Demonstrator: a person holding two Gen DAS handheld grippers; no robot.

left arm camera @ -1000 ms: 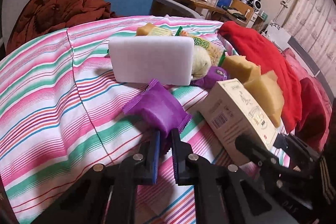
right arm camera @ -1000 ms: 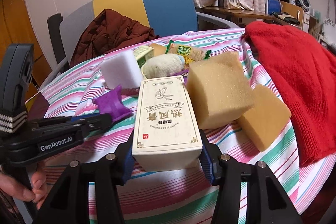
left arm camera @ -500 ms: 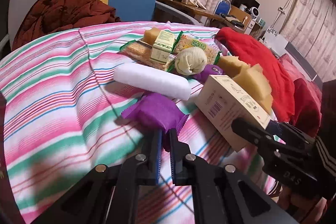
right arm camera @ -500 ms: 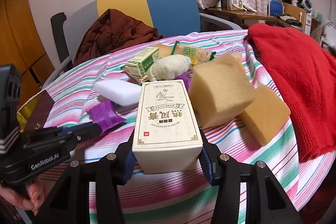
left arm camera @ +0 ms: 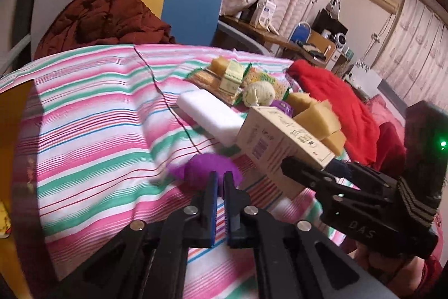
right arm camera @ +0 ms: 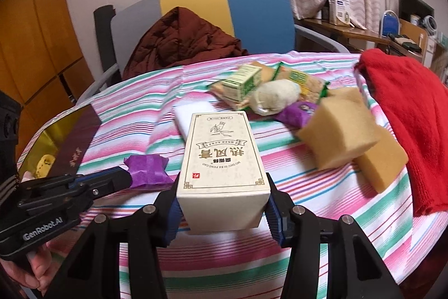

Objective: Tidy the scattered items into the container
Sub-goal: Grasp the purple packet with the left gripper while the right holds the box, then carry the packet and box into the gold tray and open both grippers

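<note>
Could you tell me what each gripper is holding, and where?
Left gripper pinches the purple packet by its near edge; right gripper clamps the beige box across its near end.

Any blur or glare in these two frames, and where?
Left wrist view: motion blur smears the purple packet at the left gripper; dim, warm room. Right wrist view: the box print reads sharp, sponge edges soft; fisheye bends the table edge.
</note>
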